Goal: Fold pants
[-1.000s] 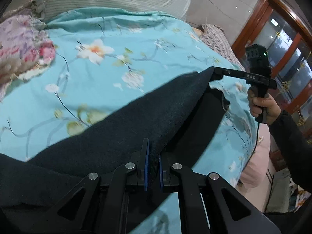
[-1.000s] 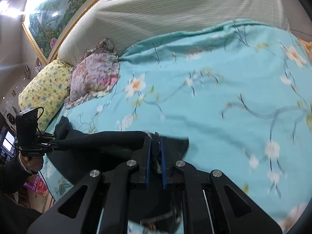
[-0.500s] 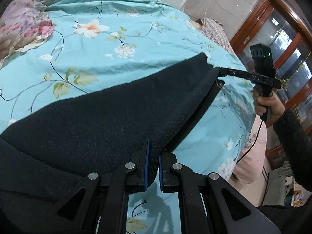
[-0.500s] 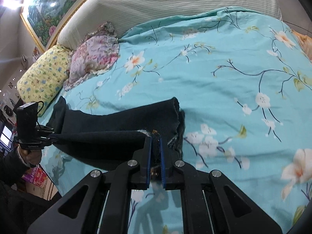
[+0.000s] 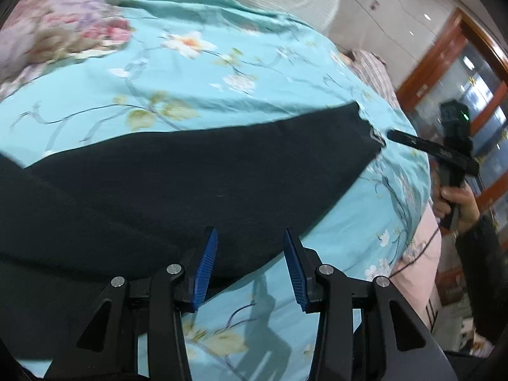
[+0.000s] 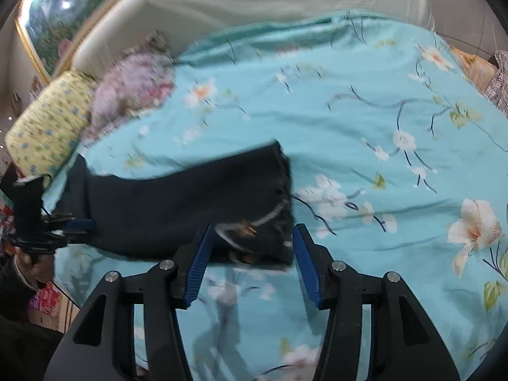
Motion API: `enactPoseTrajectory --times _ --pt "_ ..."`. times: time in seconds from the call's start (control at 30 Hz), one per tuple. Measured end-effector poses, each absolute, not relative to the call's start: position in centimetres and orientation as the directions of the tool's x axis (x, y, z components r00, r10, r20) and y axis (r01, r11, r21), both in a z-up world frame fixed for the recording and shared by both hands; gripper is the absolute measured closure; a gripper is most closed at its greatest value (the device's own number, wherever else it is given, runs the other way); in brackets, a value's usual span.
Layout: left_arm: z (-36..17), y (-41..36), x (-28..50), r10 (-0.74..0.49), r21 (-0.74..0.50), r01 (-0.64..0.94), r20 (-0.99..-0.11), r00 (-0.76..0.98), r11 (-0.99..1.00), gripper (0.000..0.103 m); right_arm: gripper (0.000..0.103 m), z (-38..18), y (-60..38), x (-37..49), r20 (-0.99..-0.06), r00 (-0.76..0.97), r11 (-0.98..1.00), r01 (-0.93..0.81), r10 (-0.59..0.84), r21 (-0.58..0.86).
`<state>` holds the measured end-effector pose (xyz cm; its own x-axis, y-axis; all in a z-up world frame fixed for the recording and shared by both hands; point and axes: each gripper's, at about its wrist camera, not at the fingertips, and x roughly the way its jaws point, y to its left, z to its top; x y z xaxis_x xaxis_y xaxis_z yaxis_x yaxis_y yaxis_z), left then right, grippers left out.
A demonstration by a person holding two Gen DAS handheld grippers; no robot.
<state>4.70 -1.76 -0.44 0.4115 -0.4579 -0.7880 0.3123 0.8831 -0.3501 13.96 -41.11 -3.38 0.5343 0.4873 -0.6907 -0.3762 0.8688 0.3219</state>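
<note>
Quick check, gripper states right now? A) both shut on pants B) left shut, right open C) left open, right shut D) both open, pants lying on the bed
D: the left gripper and right gripper both show a wide gap between their blue pads, and the dark pants lie flat on the floral bedspread.

Both views are evenly lit by soft indoor light from above. Small ceiling spots gleam on the glossy pale wall (image 5: 397, 16) at the upper right of the left wrist view, and one bright lamp glares off the gold-framed landscape painting (image 6: 47, 25) in the right wrist view. Faint grey gripper shadows fall on the turquoise floral bedspread (image 5: 197, 89) at its near edge. Motion blur smears the pink flowered pillow (image 6: 133, 89) and the dark navy pants (image 6: 177, 203), whose weave is lost. Fisheye bending curves the bed strongly, and black vignette fills every corner.
</note>
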Motion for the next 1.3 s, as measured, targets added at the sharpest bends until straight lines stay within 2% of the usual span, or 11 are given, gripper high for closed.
enactPoseTrajectory --times 0.1,0.27,0.33,0.53,0.73,1.1,1.3 --pt "0.3 0.8 4.2 -0.403 -0.334 0.228 -0.786 0.469 0.915 0.050 0.049 -2.2 -39.9 13.2 -0.653 0.552 0.852 -0.403 0.518 0.335" --pt "1.1 5.2 3.9 -0.333 -0.337 0.089 -0.790 0.515 0.937 0.047 0.049 -1.3 -36.0 12.8 -0.619 0.525 0.805 -0.474 0.584 0.357" --pt "1.5 6.9 4.0 -0.288 -0.317 0.037 -0.800 0.527 0.948 0.042 0.049 -1.1 -34.3 12.8 -0.608 0.509 0.785 -0.498 0.609 0.369" --pt "2.6 11.2 4.6 -0.210 -0.302 -0.086 -0.814 0.542 0.949 0.035 0.049 -0.9 -28.8 12.4 -0.591 0.436 0.712 -0.586 0.679 0.386" --pt "3.2 13.9 6.7 -0.164 -0.290 -0.168 -0.838 0.521 0.942 0.033 0.049 -1.3 -23.5 12.0 -0.590 0.354 0.643 -0.654 0.726 0.399" --pt "2.6 16.9 14.8 -0.105 -0.172 -0.287 -0.967 0.234 0.943 0.035 0.049 -1.4 -15.3 12.4 -0.591 0.213 0.519 -0.748 0.778 0.414" --pt "0.5 17.9 19.2 -0.071 -0.084 -0.315 -0.996 0.051 0.945 0.036 0.049 -2.0 -10.5 13.0 -0.614 0.121 0.450 -0.790 0.780 0.417"
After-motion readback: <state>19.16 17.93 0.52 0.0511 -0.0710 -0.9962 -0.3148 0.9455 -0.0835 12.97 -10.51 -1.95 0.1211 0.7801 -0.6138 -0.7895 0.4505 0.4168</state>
